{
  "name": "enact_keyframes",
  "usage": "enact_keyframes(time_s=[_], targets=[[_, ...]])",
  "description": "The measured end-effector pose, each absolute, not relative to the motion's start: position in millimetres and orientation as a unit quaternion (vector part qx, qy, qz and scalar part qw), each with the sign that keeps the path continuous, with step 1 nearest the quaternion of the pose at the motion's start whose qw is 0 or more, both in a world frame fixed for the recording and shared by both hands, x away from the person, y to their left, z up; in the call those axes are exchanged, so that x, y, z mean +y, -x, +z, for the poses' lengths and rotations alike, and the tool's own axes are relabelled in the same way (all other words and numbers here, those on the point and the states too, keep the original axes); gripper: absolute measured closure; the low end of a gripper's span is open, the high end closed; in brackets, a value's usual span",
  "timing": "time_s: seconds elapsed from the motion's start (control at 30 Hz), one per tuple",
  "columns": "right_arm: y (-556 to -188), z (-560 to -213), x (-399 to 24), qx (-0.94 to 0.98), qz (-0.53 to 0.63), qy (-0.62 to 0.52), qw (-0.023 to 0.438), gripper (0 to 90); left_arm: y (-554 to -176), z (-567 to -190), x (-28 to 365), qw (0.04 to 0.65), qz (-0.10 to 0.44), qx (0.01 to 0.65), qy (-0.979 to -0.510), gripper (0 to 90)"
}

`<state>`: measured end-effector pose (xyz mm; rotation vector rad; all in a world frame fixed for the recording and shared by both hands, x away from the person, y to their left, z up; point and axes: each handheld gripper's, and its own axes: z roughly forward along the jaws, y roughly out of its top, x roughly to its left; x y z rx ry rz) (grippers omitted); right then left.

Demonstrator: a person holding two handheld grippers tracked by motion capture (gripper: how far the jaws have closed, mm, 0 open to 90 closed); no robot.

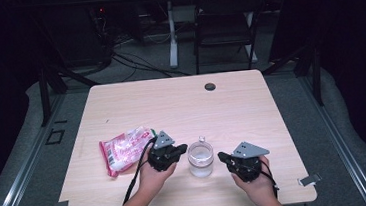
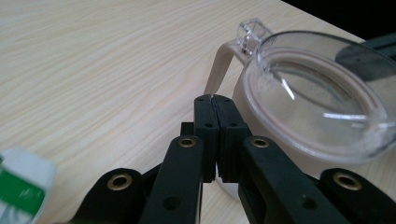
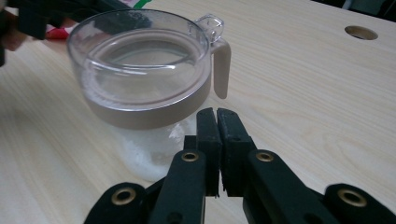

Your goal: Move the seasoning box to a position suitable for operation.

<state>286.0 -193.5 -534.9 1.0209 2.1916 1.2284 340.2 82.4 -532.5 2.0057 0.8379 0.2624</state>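
Observation:
A clear jar (image 1: 200, 160) with a beige collar, a wide clear lid rim and white powder in its lower part stands on the table near the front edge, between both hands. In the left gripper view the jar (image 2: 317, 102) sits just right of my left gripper (image 2: 215, 99), whose jaws are pressed together with nothing between them. My left gripper (image 1: 181, 149) points right at the jar. My right gripper (image 1: 221, 157) points left at it from the other side. In the right gripper view the jar (image 3: 144, 74) stands just beyond my right gripper (image 3: 216, 112), shut and empty.
A red and white plastic packet (image 1: 125, 149) lies left of my left hand; its green and white corner (image 2: 21, 186) shows beside the jaws. A round cable hole (image 1: 210, 86) sits at the table's far side. A chair (image 1: 226, 21) stands beyond the table (image 1: 171, 104).

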Motion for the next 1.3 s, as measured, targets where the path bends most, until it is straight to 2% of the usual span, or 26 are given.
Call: enact_keyframes(time_s=[0.23,0.4,0.63,0.97,1.3], targets=[[-306,-538,-189,0.795,0.441,-0.361,0.209,87.1,-319,-532,95,0.451,0.101,0.351,-0.814,90.0],[-316,-540,-184,0.800,0.436,-0.355,0.209,87.5,-307,-533,90,0.456,0.091,0.344,-0.816,90.0],[-319,-540,-182,0.803,0.438,-0.349,0.202,89.3,-297,-533,79,0.443,0.108,0.330,-0.827,90.0],[-314,-539,-182,0.805,0.432,-0.349,0.209,90.0,-299,-533,77,0.445,0.101,0.345,-0.820,90.0],[-295,-537,-183,0.807,0.422,-0.355,0.209,90.0,-313,-533,76,0.447,0.097,0.346,-0.819,90.0]])
